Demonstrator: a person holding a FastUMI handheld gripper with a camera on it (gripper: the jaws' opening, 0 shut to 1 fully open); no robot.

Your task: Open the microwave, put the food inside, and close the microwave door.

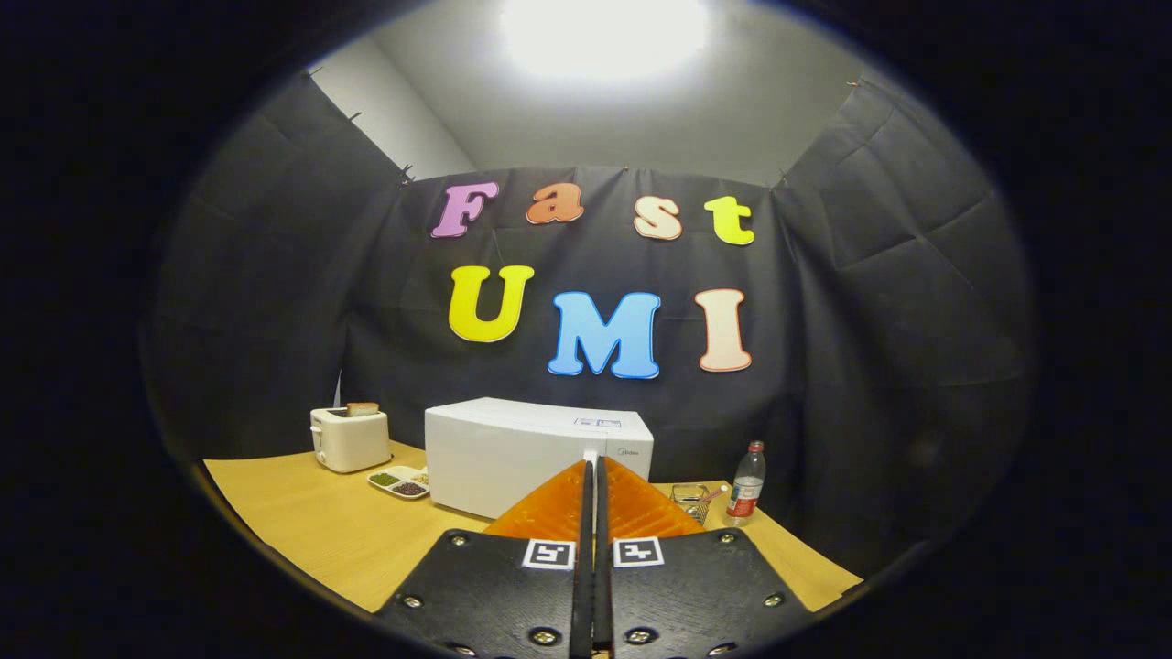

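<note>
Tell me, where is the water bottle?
In the gripper view, the water bottle stands on the wooden table, off to the right of the white microwave, beside a small metal grater and beyond the closed gripper.

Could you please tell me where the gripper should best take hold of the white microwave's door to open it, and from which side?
Probably at the door's right edge, near the control panel end of the white box-shaped microwave, coming from the front. No handle can be made out; the closed fingers hide that edge. The gripper, jaws together and holding nothing, is short of the microwave and would need opening first.
</note>
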